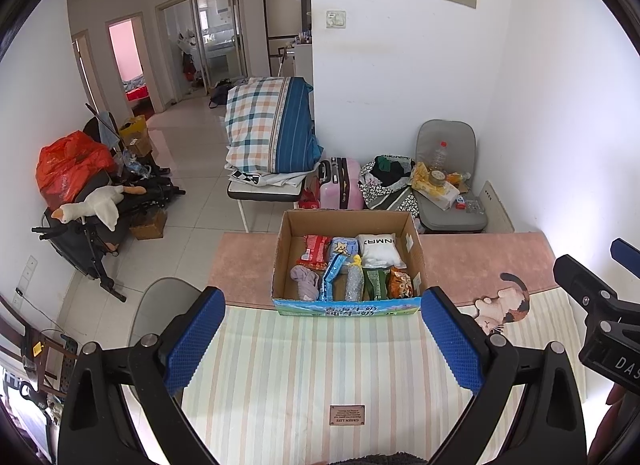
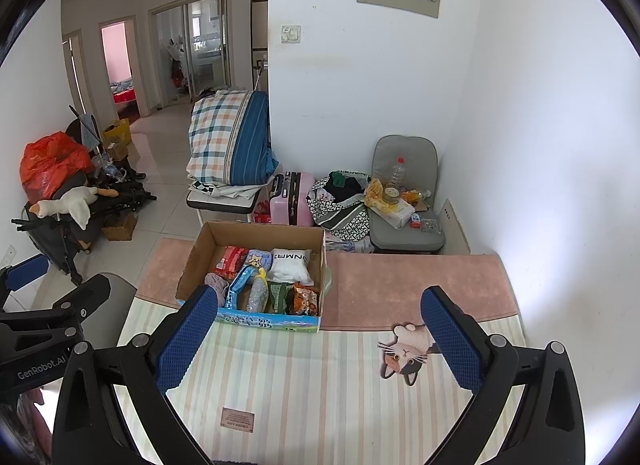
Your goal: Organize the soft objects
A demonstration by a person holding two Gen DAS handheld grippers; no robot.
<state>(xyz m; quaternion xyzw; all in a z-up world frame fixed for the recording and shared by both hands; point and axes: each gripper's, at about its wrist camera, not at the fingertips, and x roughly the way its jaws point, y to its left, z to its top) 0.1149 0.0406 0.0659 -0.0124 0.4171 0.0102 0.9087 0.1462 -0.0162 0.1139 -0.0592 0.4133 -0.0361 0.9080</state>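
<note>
An open cardboard box [image 1: 416, 253] stands on the table's striped and pink cloth [image 1: 304, 353]. It holds several soft packs: a red pack [image 1: 314, 251], a white pillow pack [image 1: 378, 249], a blue pack [image 1: 332, 275], a grey cloth [image 1: 305, 283] and snack bags [image 1: 400, 283]. My left gripper [image 1: 322, 307] is open and empty, just in front of the box. My right gripper [image 2: 318, 305] is open and empty, to the right front of the box [image 2: 192, 261]. The right gripper's body shows at the right edge of the left wrist view [image 1: 600, 305].
A cat print [image 2: 404, 353] lies on the cloth at right. Behind the table stand a grey chair with clutter [image 1: 446, 185], a pink suitcase [image 1: 342, 185], and a bench with folded bedding [image 1: 268, 133]. A stroller with a plush goose [image 1: 90, 207] stands left.
</note>
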